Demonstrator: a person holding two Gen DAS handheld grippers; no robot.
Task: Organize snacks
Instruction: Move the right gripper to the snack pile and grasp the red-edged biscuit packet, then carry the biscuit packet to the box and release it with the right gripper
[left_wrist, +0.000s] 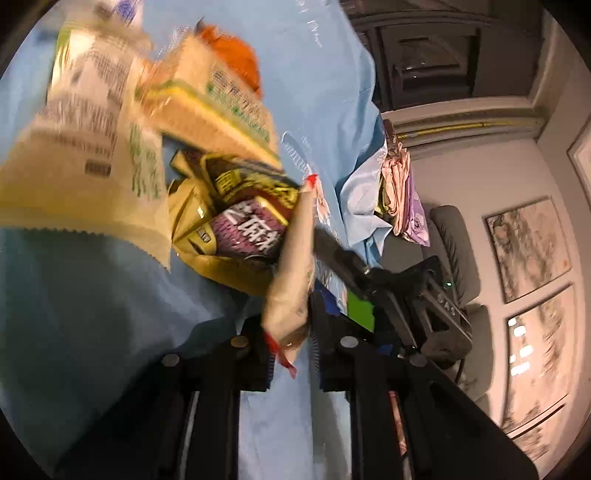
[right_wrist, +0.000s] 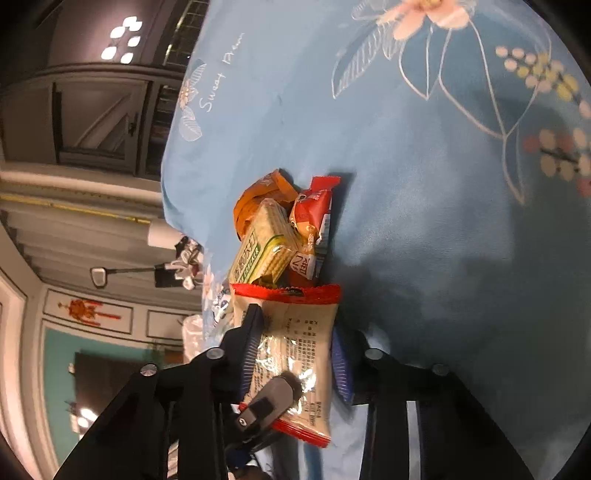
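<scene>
Snacks lie piled on a blue floral sheet (right_wrist: 424, 184). One beige packet (left_wrist: 291, 258) with red ends is clamped edge-on between the left gripper (left_wrist: 290, 332) fingers. In the right view the same packet (right_wrist: 295, 350) sits between the right gripper (right_wrist: 295, 354) jaws, which stand apart beside it. Just beyond lie a cracker pack (right_wrist: 264, 247) reading "CRACKER", a red wrapper (right_wrist: 312, 214) and an orange one (right_wrist: 258, 195). The sheet reads "Sweet Dream". Dark cabinets (right_wrist: 99, 122) stand far left.
</scene>
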